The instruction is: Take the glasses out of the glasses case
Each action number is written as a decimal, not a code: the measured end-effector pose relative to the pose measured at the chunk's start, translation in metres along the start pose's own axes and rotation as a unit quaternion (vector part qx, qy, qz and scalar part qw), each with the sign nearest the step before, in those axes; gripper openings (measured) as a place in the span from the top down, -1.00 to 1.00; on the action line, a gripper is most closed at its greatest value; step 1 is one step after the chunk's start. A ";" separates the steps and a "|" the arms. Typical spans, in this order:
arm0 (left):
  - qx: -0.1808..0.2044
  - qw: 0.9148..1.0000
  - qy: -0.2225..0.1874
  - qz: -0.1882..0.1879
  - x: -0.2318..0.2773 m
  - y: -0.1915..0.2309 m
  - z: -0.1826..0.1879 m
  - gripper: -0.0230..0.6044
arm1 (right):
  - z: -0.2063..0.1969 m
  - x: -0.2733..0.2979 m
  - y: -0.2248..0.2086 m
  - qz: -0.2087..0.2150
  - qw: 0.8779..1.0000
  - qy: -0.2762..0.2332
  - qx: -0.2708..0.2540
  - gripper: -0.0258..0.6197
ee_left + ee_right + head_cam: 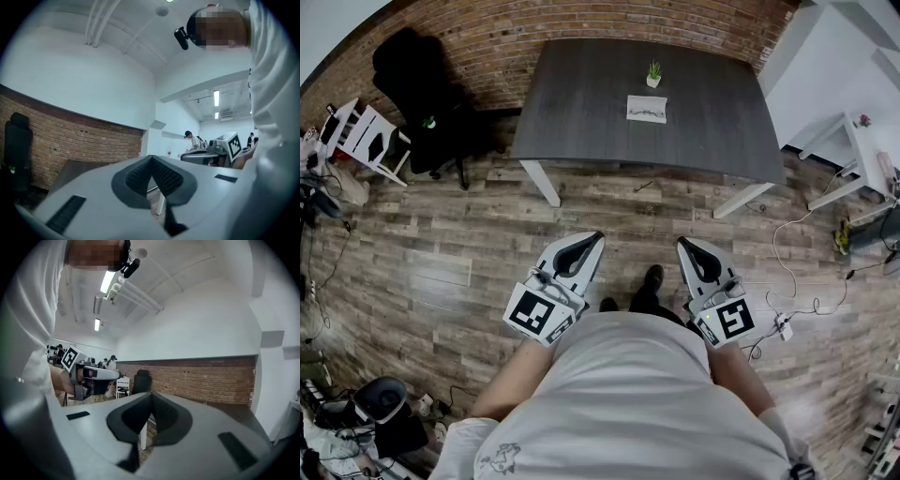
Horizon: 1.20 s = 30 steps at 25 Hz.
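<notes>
Far ahead on the dark grey table [581,103] lies a white glasses case [646,109] with a thin dark shape on it, too small to make out. I hold both grippers low and close to my body, over the wooden floor and well short of the table. The left gripper [598,236] is shut, its tips together with nothing between them. My right gripper [682,242] is likewise shut and empty. In the left gripper view the pads [140,176] meet at the tip, and in the right gripper view the pads [161,413] do the same.
A small potted plant [653,74] stands on the table behind the case. A black office chair [417,84] and a white chair [364,136] sit at the left by the brick wall. Cables [797,281] trail over the floor at the right, and a white desk [862,150] stands at the far right.
</notes>
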<state>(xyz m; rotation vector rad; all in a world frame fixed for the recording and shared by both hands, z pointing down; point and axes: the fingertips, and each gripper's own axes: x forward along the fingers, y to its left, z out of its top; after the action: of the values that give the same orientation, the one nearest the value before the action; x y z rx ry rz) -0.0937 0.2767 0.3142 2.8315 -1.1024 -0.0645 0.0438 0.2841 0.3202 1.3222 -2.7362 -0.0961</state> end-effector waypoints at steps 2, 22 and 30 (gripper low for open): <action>-0.001 1.000 0.000 0.000 0.001 0.002 0.001 0.89 | 0.000 0.001 -0.003 -0.002 1.000 0.002 0.001 0.91; -0.012 1.000 0.016 0.002 0.071 0.014 -0.009 0.89 | -0.019 0.020 -0.073 -0.008 1.000 0.014 0.025 0.90; -0.019 0.999 0.028 0.011 0.136 0.029 -0.016 0.89 | -0.034 0.043 -0.143 -0.011 0.999 0.024 0.036 0.75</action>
<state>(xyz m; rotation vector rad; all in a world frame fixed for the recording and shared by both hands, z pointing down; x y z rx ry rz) -0.0119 0.1650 0.3334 2.7687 -1.1093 -0.0054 0.1324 0.1612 0.3420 1.3540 -2.7107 0.0330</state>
